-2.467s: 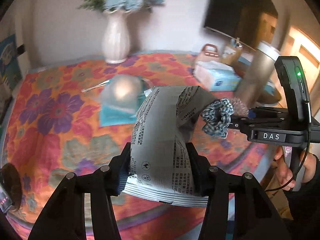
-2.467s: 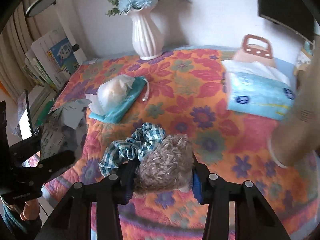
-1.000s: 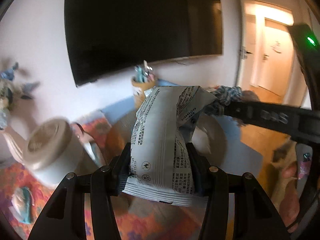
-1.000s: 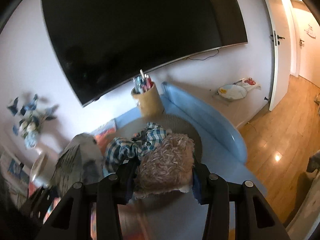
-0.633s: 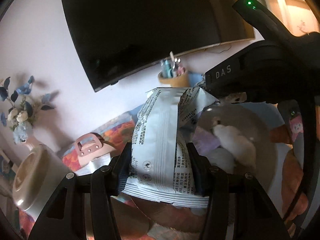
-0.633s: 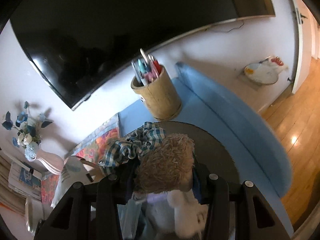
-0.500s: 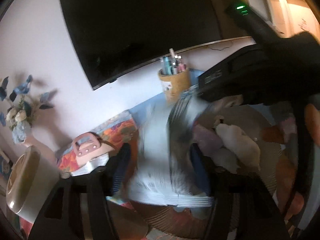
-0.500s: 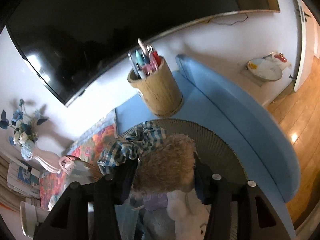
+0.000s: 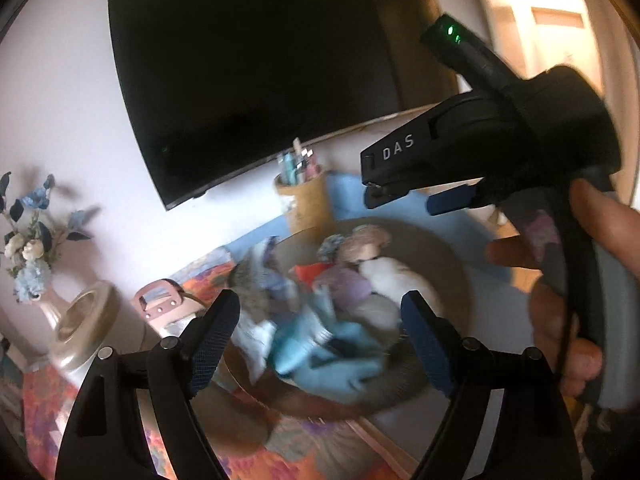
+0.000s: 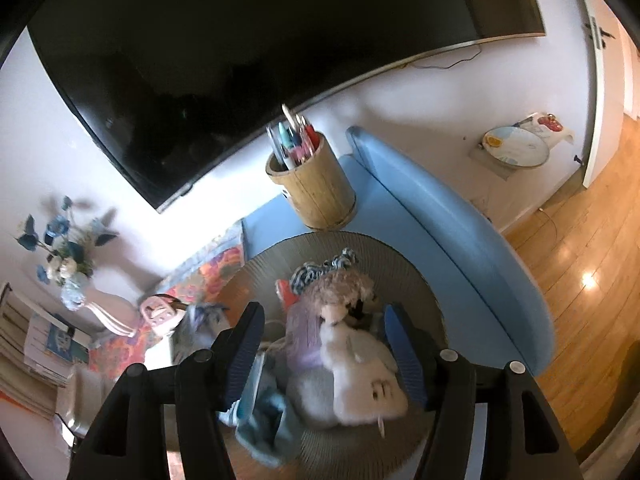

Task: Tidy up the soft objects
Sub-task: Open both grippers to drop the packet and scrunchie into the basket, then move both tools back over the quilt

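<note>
with both our left gripper and right gripper spread apart and empty, the woven basket holds scrunchies, plush toys and cloths; little seems left

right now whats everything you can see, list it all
basket: 1, grey-brown woven, round, on the blue surface
soft items in basket: several; curly tan scrunchie, checked scrunchie, white plush, light blue cloth
pen holder: 1, tan, behind basket, full of pens
tv: 1, black, on wall
vase of flowers: 1, white with blue blooms, far left
left gripper: open, above basket
right gripper: open, above basket
</note>
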The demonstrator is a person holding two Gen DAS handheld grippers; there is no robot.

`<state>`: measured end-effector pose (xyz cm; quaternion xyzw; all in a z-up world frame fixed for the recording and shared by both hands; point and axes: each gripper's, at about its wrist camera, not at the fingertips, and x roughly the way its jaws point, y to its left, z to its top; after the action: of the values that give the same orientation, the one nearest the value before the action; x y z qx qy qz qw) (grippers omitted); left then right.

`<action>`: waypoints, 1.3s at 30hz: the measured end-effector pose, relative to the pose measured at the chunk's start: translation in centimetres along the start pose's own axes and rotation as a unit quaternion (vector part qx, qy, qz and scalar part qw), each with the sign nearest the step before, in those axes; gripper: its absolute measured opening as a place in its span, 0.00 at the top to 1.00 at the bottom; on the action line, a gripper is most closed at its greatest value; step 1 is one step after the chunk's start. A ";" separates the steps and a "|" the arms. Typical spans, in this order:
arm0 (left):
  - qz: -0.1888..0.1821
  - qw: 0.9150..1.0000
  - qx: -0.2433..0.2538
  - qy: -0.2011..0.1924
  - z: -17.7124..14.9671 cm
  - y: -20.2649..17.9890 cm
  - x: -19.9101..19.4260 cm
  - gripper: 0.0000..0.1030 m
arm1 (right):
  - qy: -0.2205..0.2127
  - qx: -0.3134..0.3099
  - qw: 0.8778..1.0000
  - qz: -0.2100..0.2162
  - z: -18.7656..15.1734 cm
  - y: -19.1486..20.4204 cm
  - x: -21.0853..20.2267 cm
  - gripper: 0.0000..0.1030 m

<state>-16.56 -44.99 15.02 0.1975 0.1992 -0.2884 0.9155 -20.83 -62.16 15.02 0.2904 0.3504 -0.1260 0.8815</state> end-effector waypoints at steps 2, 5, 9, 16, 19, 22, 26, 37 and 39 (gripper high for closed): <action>-0.026 1.000 0.000 -0.015 -0.3 0.1 -2.1 0.20 | -0.014 0.008 1.000 0.009 -1.1 -0.1 -2.0 0.41; -0.068 0.997 -0.004 -0.029 -1.0 0.8 -5.1 0.20 | -0.027 0.012 0.999 0.021 -3.1 0.5 -4.7 0.41; -0.138 0.990 -0.021 -0.018 -2.8 2.5 -8.3 0.20 | -0.032 -0.002 0.999 0.036 -6.6 2.1 -7.4 0.40; -0.185 0.978 -0.090 0.031 -6.6 10.3 -10.5 0.20 | -0.036 -0.085 0.993 0.074 -14.0 7.3 -9.6 0.39; -0.155 0.980 -0.118 0.048 -8.6 14.9 -11.6 0.20 | -0.022 -0.128 0.987 0.091 -16.5 10.0 -9.1 0.39; -0.095 0.983 -0.144 0.061 -10.2 21.3 -13.4 0.20 | 0.002 -0.172 0.978 0.116 -18.4 13.7 -7.8 0.39; 0.014 0.985 -0.164 0.047 -10.1 30.4 -16.9 0.20 | 0.028 -0.248 0.960 0.129 -20.6 20.2 -5.7 0.39; -0.019 0.967 -0.223 0.118 -18.2 41.4 -7.5 0.01 | 0.141 -0.338 0.918 0.156 -26.2 37.1 7.9 0.29; -0.029 0.960 -0.238 0.148 -20.4 41.7 -4.0 0.01 | 0.161 -0.340 0.914 0.151 -26.4 38.1 10.1 0.29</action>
<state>0.62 -1.97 10.03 0.0089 0.4008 -0.2266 0.8877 -11.69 -16.02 8.68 0.0394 0.4613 0.1841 0.8671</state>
